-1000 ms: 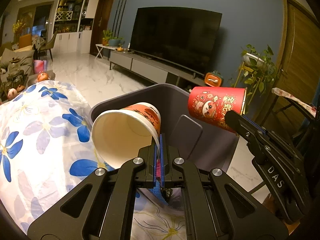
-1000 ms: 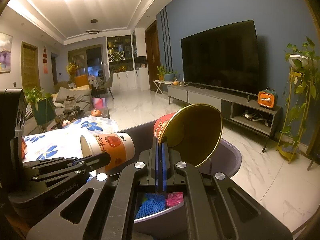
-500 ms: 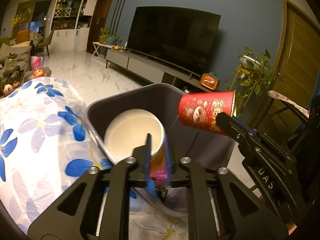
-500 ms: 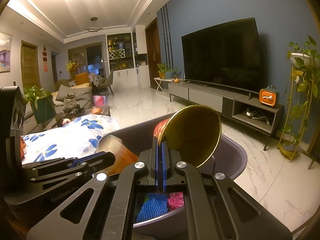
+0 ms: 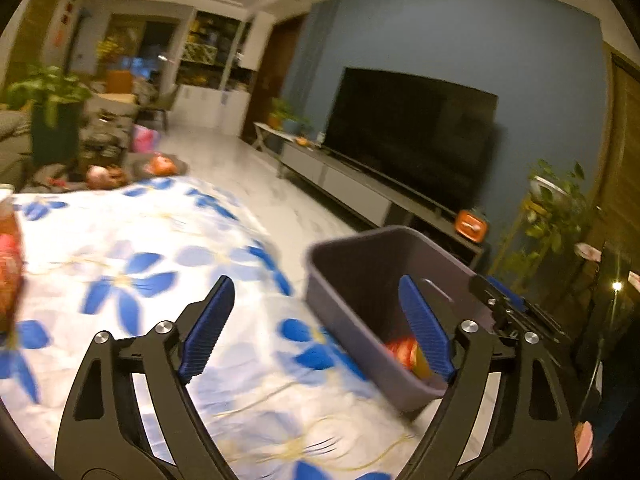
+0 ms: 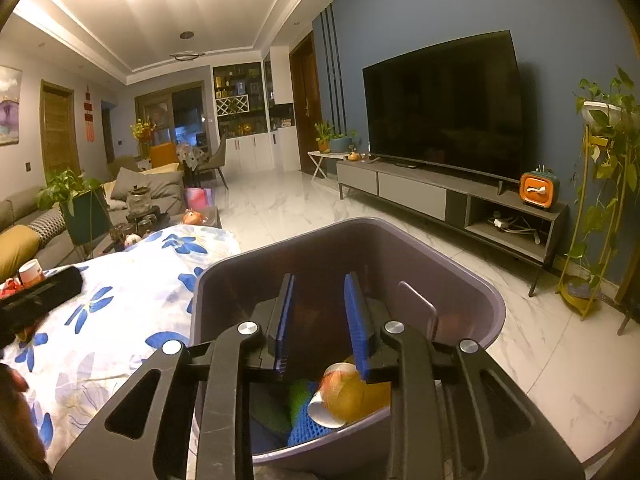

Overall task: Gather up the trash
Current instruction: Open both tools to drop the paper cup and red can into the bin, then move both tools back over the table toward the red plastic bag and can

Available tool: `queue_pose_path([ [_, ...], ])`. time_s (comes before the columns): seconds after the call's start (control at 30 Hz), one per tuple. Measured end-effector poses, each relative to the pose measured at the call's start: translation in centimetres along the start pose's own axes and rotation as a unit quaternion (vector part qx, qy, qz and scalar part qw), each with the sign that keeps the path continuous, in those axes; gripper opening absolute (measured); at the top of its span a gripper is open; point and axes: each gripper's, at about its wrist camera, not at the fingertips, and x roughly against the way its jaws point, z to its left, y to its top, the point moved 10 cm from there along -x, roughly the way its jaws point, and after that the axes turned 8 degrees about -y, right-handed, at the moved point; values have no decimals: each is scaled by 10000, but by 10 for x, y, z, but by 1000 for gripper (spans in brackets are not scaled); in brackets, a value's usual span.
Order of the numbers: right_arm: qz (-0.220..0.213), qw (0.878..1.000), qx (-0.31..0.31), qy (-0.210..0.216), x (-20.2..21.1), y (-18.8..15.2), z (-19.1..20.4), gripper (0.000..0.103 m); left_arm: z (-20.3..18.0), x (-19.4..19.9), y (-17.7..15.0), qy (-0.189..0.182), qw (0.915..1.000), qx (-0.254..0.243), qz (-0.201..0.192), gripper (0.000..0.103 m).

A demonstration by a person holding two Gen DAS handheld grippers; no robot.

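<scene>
Both cups have dropped from the tools into the grey plastic bin (image 6: 472, 280), lying on blue mesh (image 6: 304, 424). Left tool (image 5: 316, 328) gapes wide over the floral tabletop (image 5: 120, 248); right tool (image 6: 318, 322), empty, stands parted above the bin.

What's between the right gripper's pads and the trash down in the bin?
Nothing. In the right wrist view the right gripper hangs open over the bin, with only air down to the cups and blue mesh.
</scene>
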Motion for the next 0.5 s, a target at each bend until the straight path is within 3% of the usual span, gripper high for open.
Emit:
queue_pose_path([
  [0.07,-14,10000,-8,-3,1,1,1,30,13,18,4,211,9997,22,-137,87],
  [0.13,-62,10000,-29,-24,7,2,4,44,26,32,4,401,9990,20,-192,88],
  [0.27,-117,9999,-70,-22,18,3,8,52,50,59,2,798,9965,14,-259,91],
  [0.33,-163,9998,-88,-38,27,3,13,63,60,72,0,931,9952,38,-288,91],
  [0.5,-266,9996,-106,-70,47,2,24,77,86,113,0,1357,9895,143,-484,94],
])
